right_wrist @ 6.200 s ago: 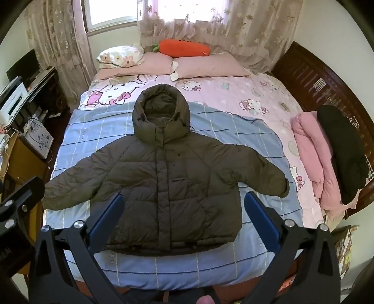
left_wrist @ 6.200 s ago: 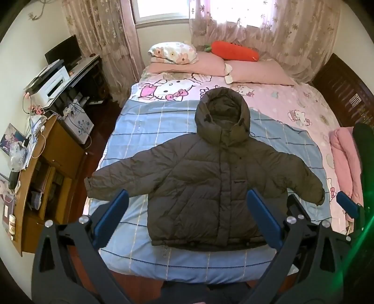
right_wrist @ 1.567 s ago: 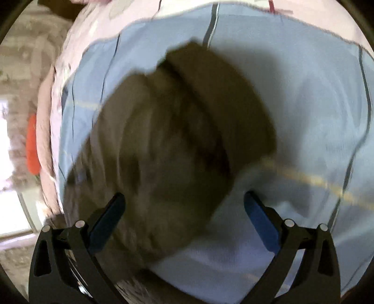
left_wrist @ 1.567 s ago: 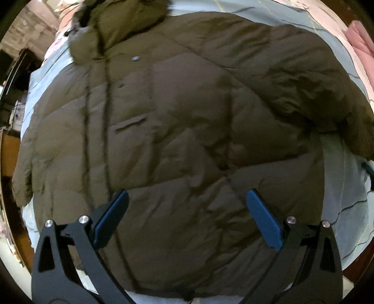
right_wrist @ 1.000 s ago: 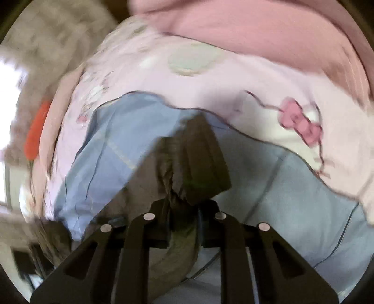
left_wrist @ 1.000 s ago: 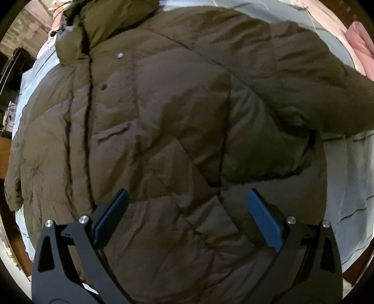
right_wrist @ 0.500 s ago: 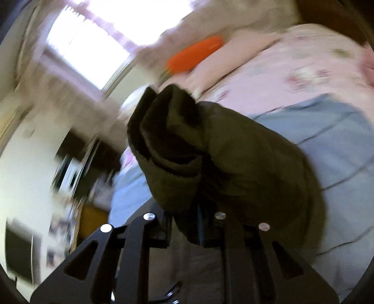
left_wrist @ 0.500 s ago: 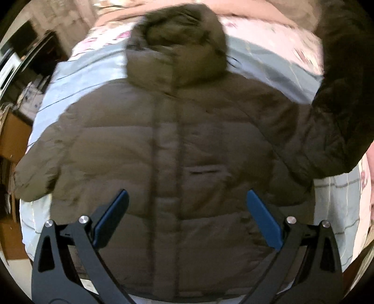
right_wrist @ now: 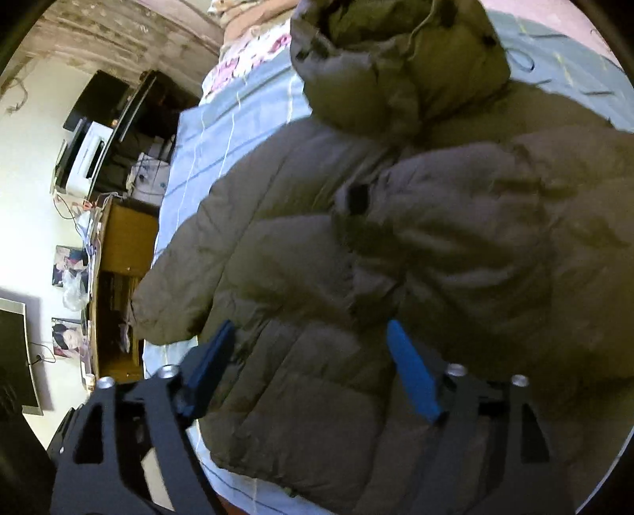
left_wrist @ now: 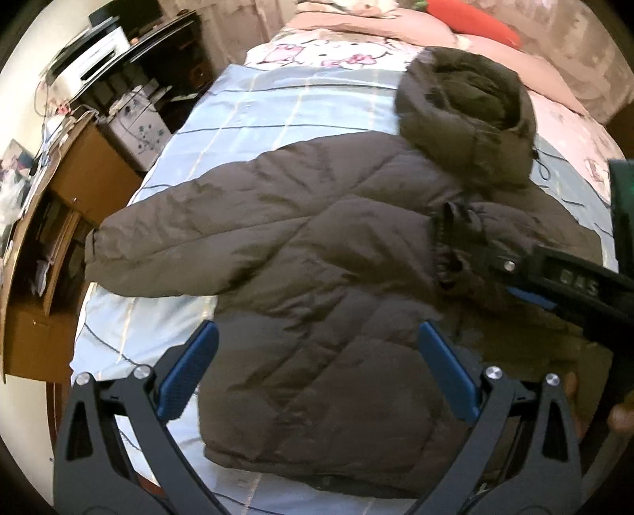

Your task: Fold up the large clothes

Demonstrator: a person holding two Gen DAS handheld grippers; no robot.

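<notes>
Across the middle of both wrist views lies the olive puffer jacket [left_wrist: 317, 285], spread face up on the blue checked blanket [left_wrist: 245, 119] that covers the bed. Its hood [left_wrist: 467, 119] sits toward the upper right of the left wrist frame, pointing at the pillows. One sleeve [left_wrist: 170, 245] stretches out flat to the left edge of the blanket, while the other sleeve [right_wrist: 455, 245] is folded in over the chest, its cuff [left_wrist: 449, 253] bunched near the centre line of the jacket. In the right wrist view that folded sleeve fills the right half of the frame. The right gripper [right_wrist: 313, 368] hangs over the jacket's lower front, its jaws opening, blue pads spread with only the fabric surface beneath and nothing pinched between them; in the left wrist view the same tool comes in from the right edge just beside the cuff. The left gripper [left_wrist: 317, 368] hovers above the hem area at the bottom of its frame with its pads well apart and empty. Behind the hood, at the top of the frame, are pink pillows [left_wrist: 388, 27] and an orange carrot cushion [left_wrist: 471, 20]. Along the left side stand a wooden desk [left_wrist: 79, 174] and a white printer [left_wrist: 95, 51].
</notes>
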